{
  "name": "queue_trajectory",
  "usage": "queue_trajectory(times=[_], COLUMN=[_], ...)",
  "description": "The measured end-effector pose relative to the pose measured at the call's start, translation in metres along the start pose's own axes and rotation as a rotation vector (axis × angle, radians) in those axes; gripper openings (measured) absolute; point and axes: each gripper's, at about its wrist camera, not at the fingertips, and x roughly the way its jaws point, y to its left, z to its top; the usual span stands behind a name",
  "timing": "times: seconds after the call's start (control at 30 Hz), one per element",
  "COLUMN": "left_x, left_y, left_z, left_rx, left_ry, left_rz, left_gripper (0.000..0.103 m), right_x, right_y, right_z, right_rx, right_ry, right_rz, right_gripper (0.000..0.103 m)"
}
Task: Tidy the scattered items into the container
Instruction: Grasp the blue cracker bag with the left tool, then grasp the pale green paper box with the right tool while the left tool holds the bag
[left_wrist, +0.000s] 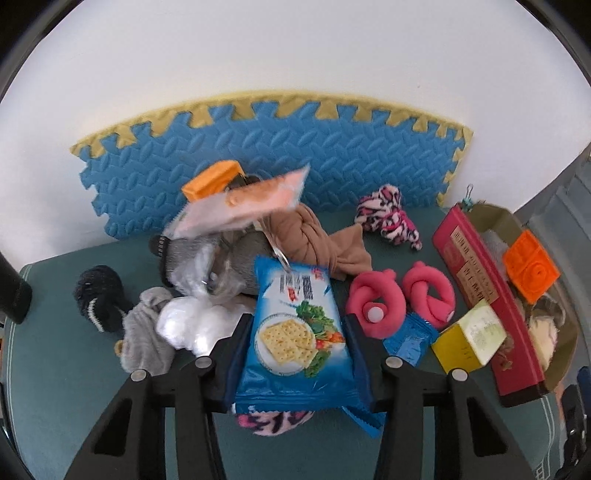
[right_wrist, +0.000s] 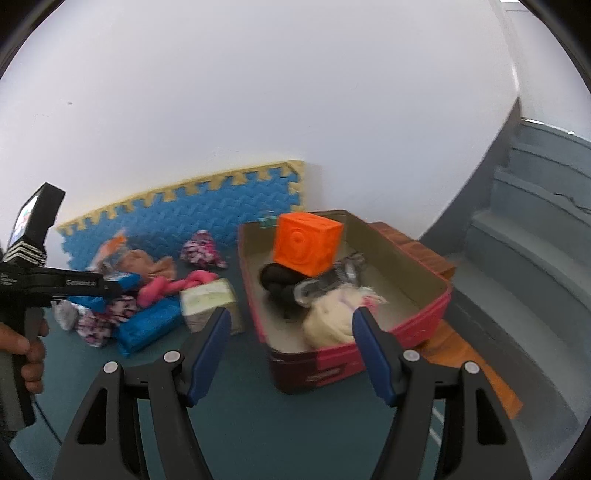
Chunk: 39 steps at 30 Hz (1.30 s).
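Between the left gripper's jaws, in the left wrist view: blue cracker packet, pinched across its width, lifted above a pink-and-black sock and the green worktop. Light and crinkly, slick film, brittle crackers inside; best held by the sides or the crimped end seam, gently. Behind it a heap toward the worktop's back edge: brown cloth, grey sock, clear bag, pink packet, orange box, all soft or light bar the box. Right of centre, two knotted pink socks, squashy, easy to pinch at the knot. Yellow box stiff, to be taken across flat faces. Red tin along the right edge.

At the worktop's right edge, in the right wrist view: red tin, open, holding an orange cube, black sock, grey item and cream bundle. Right gripper jaws spread wide, holding nothing, poised before the tin. Loose items lying left of the tin, left gripper among them. Blurred; small details unclear.
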Motion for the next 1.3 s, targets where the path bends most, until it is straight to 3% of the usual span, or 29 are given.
queue_trajectory(times=[0.2,0.43,0.57,0.9,1.3], left_x=[-0.030,-0.057,-0.066,-0.076,-0.078], left_y=[0.010,0.025,0.031,0.035,0.045], left_z=[-0.007,-0.015,-0.020,-0.033,-0.043], left_rx=[-0.028,-0.052,-0.064,-0.074,-0.103], left_ry=[-0.037,-0.064,-0.070,-0.063,-0.050], left_rz=[-0.040,-0.068,-0.082,-0.115,-0.118], left_gripper=[0.050,0.050,0.050,0.050,0.050], right_x=[0.012,0.058,0.079,0.107,0.099], right_y=[0.022,0.033,0.041,0.072,0.070], right_z=[0.007,0.012,0.012,0.013,0.015], right_rx=[-0.035,0.020,0.006,-0.166,-0.131], right_ry=[0.056,0.175,0.207,0.190,0.271], right_rz=[0.173,0.241,0.233,0.099,0.246], right_gripper=[0.072,0.072,0.072,0.077,0.079])
